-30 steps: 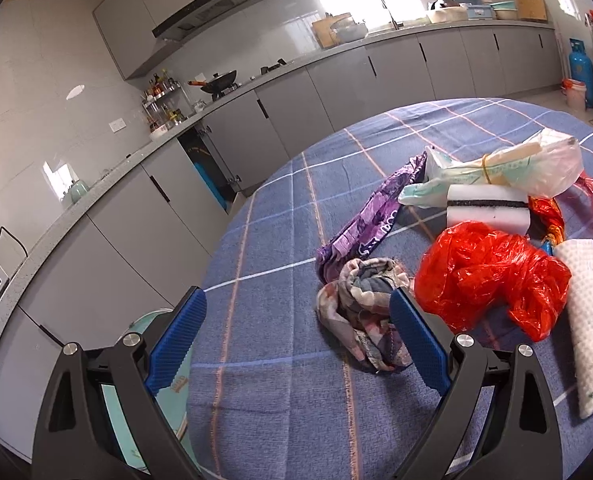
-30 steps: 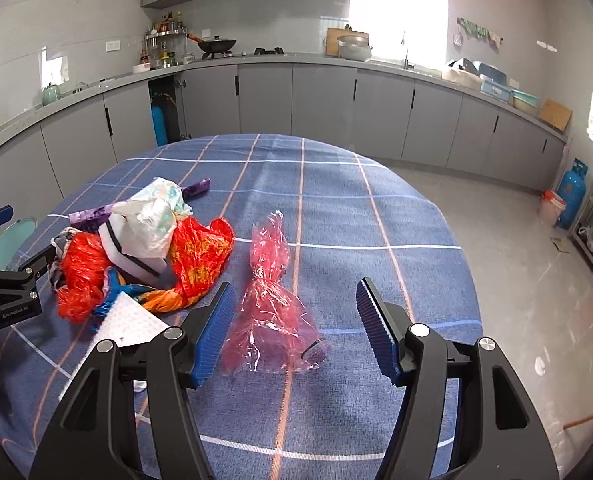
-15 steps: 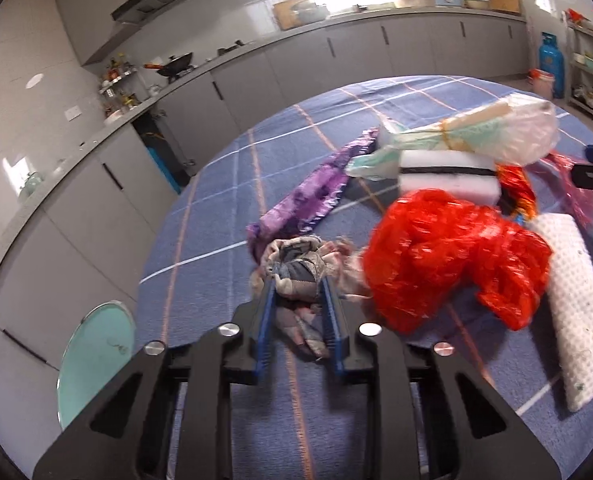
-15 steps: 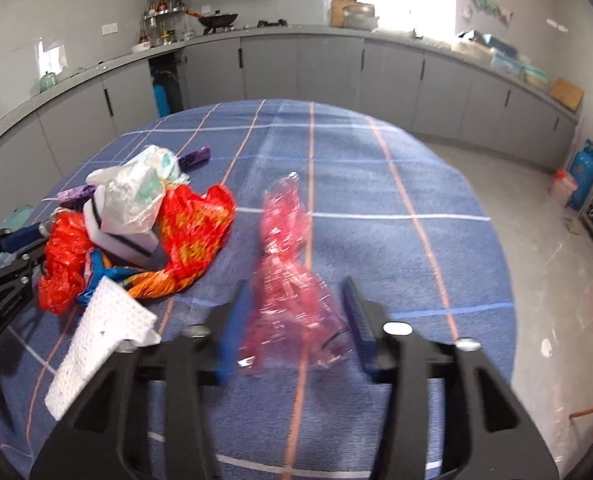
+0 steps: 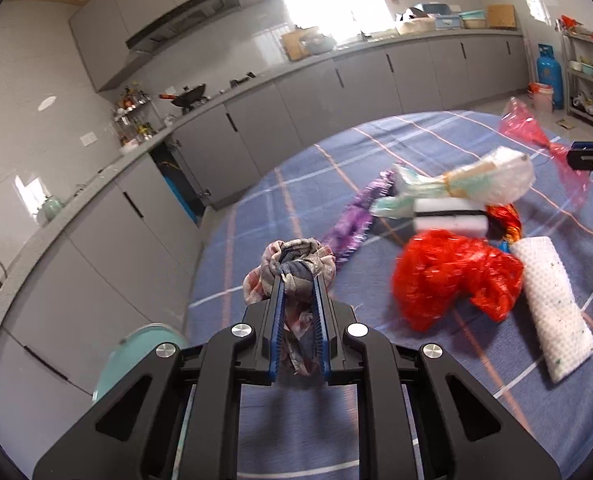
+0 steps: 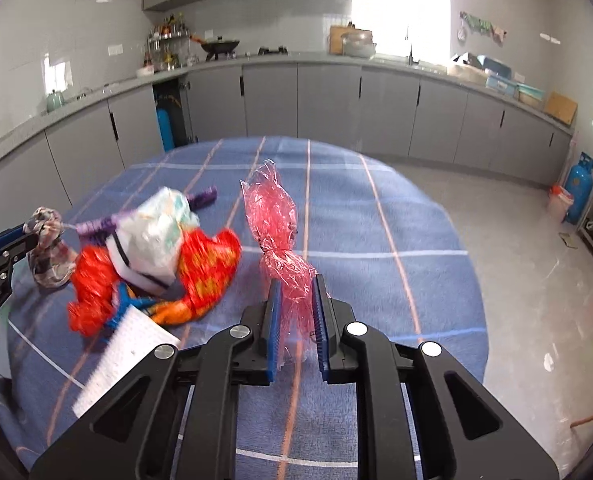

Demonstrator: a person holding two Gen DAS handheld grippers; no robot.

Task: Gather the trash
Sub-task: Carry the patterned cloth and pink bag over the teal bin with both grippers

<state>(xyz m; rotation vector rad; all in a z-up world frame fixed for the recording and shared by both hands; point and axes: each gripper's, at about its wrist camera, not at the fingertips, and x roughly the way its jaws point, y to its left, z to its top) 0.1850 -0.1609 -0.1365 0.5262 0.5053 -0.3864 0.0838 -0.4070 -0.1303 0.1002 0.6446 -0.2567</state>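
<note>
Lifting both pieces clear: left tool (image 5: 296,280) has just closed on the crumpled rag (image 5: 292,268), right tool (image 6: 296,280) on the pink cellophane wrapper (image 6: 276,232), both just above the worktop (image 6: 376,240). Keep grips firm, raise w/o snagging the trash pile (image 6: 156,256) btwn them.

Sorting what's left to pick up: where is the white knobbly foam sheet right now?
The white foam sheet lies on the blue checked tablecloth at the right of the left wrist view, beside the red plastic bag, held by neither gripper.
</note>
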